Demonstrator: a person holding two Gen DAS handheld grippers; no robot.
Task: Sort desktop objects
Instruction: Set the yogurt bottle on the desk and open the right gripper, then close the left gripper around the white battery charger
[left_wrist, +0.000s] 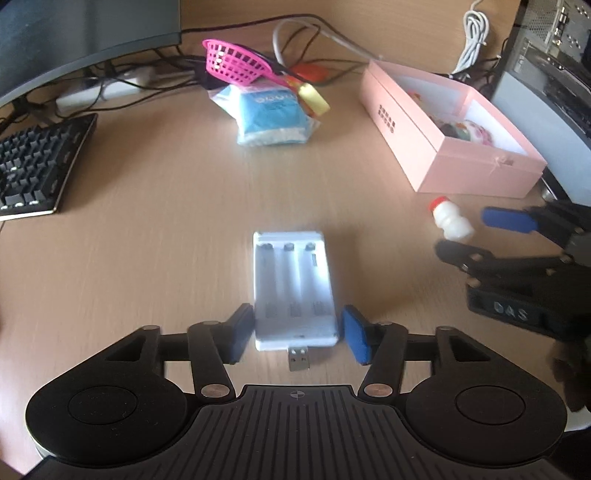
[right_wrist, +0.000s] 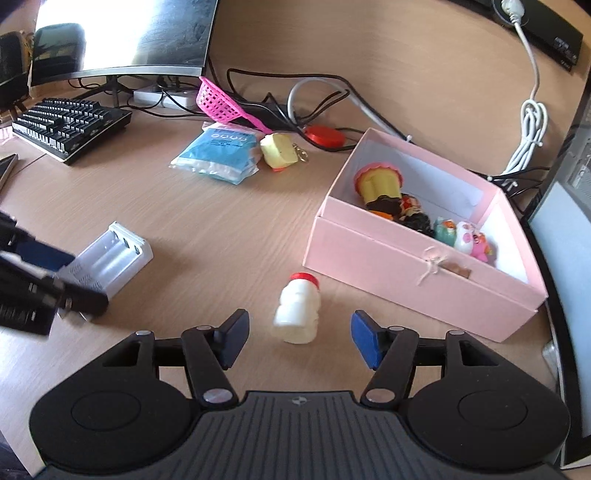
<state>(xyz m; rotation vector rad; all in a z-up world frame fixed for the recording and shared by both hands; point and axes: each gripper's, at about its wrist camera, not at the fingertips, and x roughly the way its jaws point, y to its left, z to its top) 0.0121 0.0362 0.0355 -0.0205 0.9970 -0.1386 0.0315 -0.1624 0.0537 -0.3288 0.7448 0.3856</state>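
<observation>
A white battery charger (left_wrist: 293, 291) with a USB plug lies on the desk between the fingers of my left gripper (left_wrist: 297, 332). The blue pads stand at its sides with a slight gap, so the gripper is open. It also shows in the right wrist view (right_wrist: 110, 254). A small white bottle with a red cap (right_wrist: 297, 310) lies on its side between the open fingers of my right gripper (right_wrist: 299, 339), untouched. It also shows in the left wrist view (left_wrist: 450, 219). An open pink box (right_wrist: 413, 258) holds several small toys.
A blue packet (right_wrist: 218, 155), a yellow keychain toy (right_wrist: 279, 151), a pink basket (right_wrist: 218, 101) and a red disc (right_wrist: 325, 134) lie at the back among cables. A black keyboard (right_wrist: 70, 122) and a monitor (right_wrist: 122, 37) stand at left. A computer case (left_wrist: 546, 92) stands at right.
</observation>
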